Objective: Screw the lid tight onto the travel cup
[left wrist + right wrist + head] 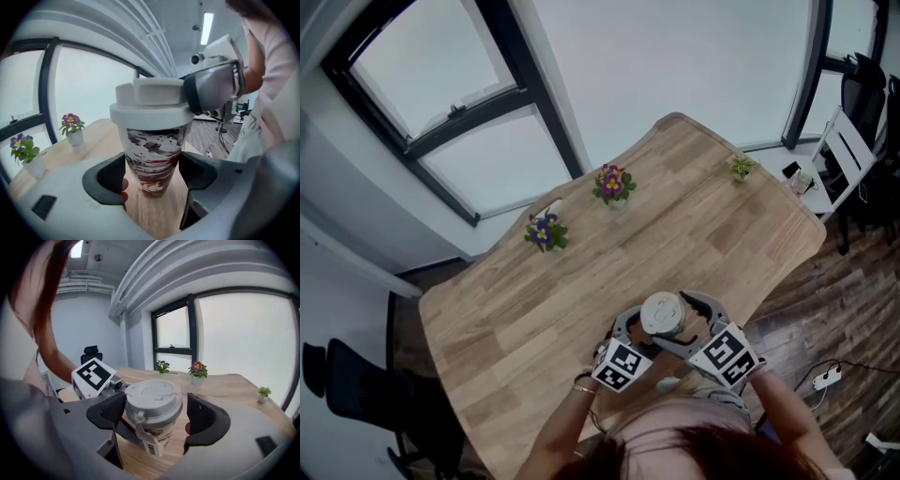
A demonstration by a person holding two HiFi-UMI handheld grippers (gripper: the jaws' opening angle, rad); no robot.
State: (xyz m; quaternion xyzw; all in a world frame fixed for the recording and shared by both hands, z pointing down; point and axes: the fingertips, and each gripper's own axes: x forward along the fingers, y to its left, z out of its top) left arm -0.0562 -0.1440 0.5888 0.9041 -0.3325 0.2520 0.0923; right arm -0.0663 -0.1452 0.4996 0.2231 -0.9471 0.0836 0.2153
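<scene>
The travel cup (661, 315) stands near the wooden table's front edge, with a white lid (151, 105) on top and a brown-marbled body (152, 157). My left gripper (152, 177) is shut on the lower body, both dark pads against its sides. At the top, my right gripper (157, 416) brackets the lid (152, 399). Its left pad touches the rim, and a narrow gap shows at its right pad (202, 420), so it is open. One jaw of the right gripper (213, 86) shows beside the lid in the left gripper view. In the head view both grippers crowd round the cup.
Three small flower pots stand along the table's far side: purple (546, 232), pink (613, 184) and green (741, 169). The table (581, 281) ends just behind the cup. An office chair (356, 384) stands at left and a power strip (825, 378) lies on the floor.
</scene>
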